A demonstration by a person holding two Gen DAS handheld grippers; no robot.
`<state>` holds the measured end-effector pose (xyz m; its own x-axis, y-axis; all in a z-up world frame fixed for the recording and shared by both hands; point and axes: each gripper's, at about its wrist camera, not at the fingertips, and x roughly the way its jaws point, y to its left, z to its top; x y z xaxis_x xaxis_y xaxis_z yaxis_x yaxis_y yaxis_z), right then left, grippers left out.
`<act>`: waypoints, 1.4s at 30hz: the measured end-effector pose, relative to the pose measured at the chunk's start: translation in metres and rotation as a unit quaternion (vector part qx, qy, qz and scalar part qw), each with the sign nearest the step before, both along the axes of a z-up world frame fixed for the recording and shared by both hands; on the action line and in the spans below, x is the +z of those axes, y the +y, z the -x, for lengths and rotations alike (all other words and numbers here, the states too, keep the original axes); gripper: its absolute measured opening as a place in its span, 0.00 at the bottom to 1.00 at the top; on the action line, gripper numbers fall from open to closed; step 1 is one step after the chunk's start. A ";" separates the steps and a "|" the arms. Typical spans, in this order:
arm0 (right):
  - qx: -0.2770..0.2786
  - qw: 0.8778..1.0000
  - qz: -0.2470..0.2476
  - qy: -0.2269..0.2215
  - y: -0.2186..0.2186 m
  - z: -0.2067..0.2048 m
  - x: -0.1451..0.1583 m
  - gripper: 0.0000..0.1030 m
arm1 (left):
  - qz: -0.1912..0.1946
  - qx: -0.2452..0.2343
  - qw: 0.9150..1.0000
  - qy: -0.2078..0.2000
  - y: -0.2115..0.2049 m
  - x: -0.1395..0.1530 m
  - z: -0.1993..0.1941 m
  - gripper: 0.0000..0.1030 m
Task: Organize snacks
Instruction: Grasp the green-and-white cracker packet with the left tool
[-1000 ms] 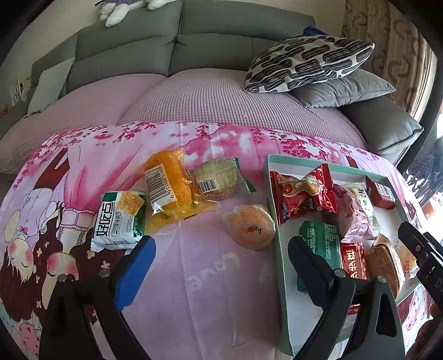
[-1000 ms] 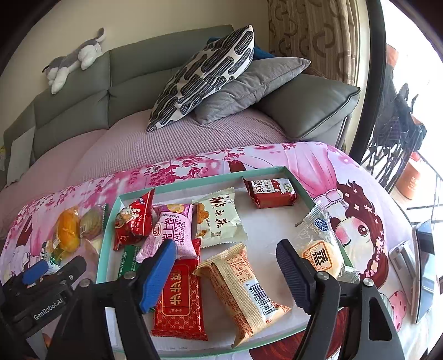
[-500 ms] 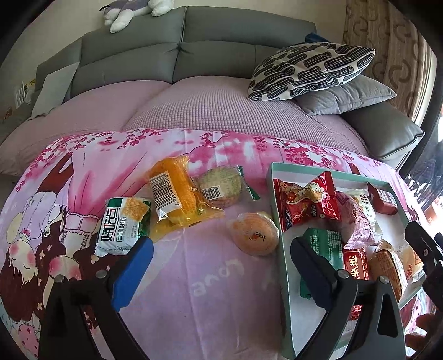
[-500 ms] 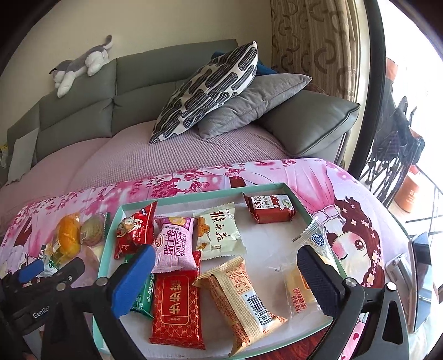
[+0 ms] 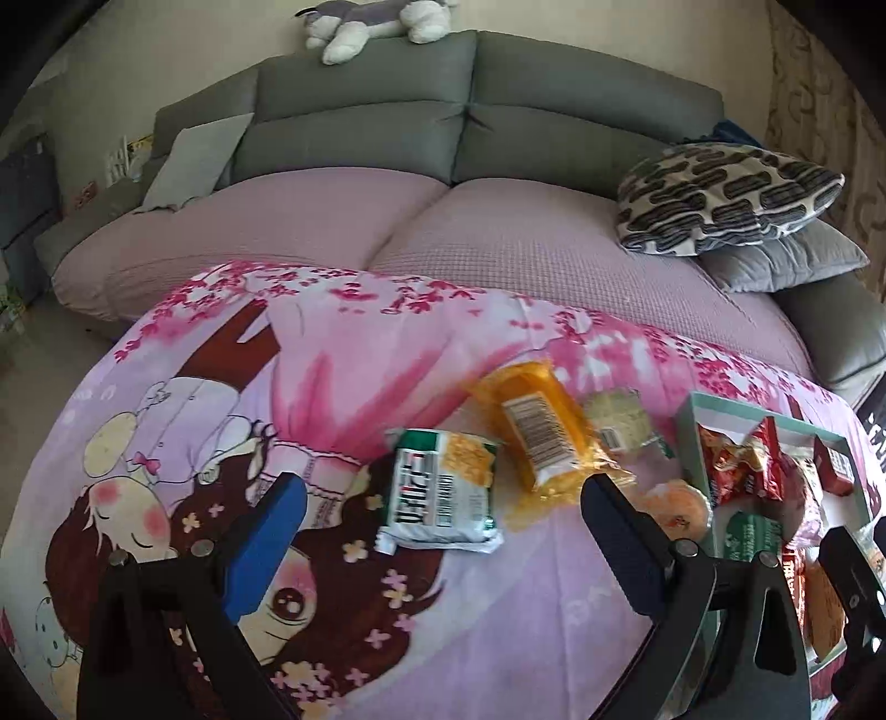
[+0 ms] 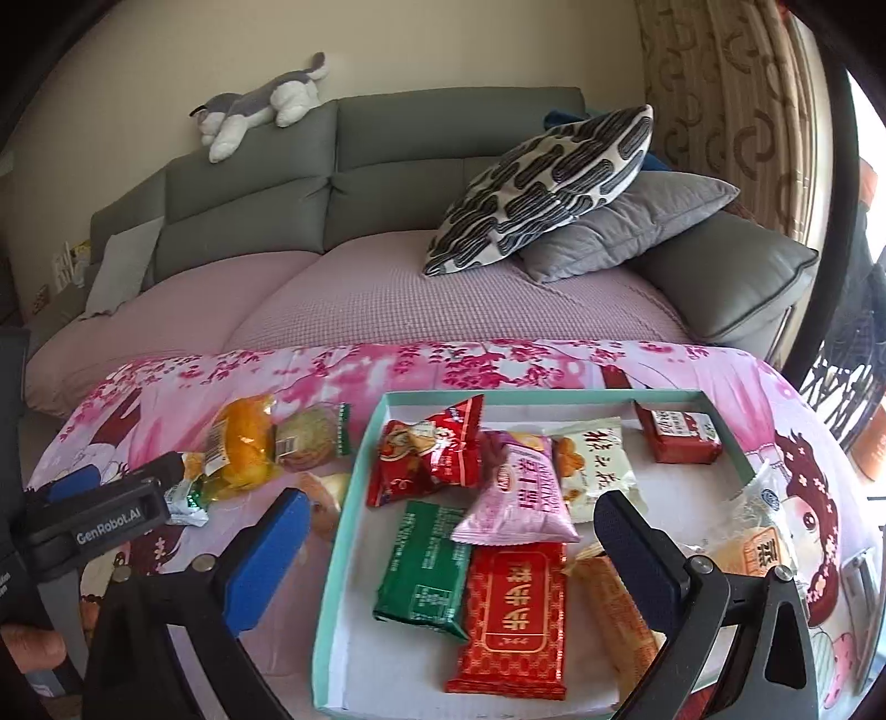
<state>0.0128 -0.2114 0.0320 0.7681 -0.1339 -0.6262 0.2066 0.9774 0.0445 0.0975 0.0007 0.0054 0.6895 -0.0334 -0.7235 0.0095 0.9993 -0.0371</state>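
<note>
Both grippers, shifted leftward since before: left gripper point(image 5: 440, 545) and right gripper point(image 6: 448, 548) jaws wide, empty.

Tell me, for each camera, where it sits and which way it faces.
Left wrist: on the left claw, angled down at the loose snacks on the pink cloth, sofa beyond; both its fingers show, open and empty.
Right wrist: on the right claw, angled down over the teal tray; its open fingers show, plus the left claw and a fingertip at the left edge.
Shared: the tray, the green-and-white packet, the orange packet, the sofa and the plush toy.
</note>
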 end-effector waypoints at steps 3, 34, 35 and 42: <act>0.017 1.000 -0.005 0.004 0.012 -0.005 -0.003 1.00 | -0.005 0.025 1.000 0.001 0.019 0.001 -0.001 0.96; 0.071 0.997 0.005 0.035 0.055 -0.051 -0.031 0.69 | 0.029 0.003 0.997 0.075 0.029 -0.033 -0.040 0.96; 0.075 0.997 0.007 0.035 0.057 -0.053 -0.031 0.65 | 0.031 0.000 0.997 0.077 0.028 -0.034 -0.042 0.95; 0.103 0.993 0.033 0.055 0.071 -0.067 -0.045 0.56 | 0.044 -0.016 0.995 0.091 0.017 -0.046 -0.052 0.87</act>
<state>0.0800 -0.1401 -0.0126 0.7105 -0.0255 -0.7033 0.0026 0.9994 -0.0336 0.1496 0.0175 -0.0404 0.5448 -0.1214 -0.8298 0.0261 0.9914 -0.1279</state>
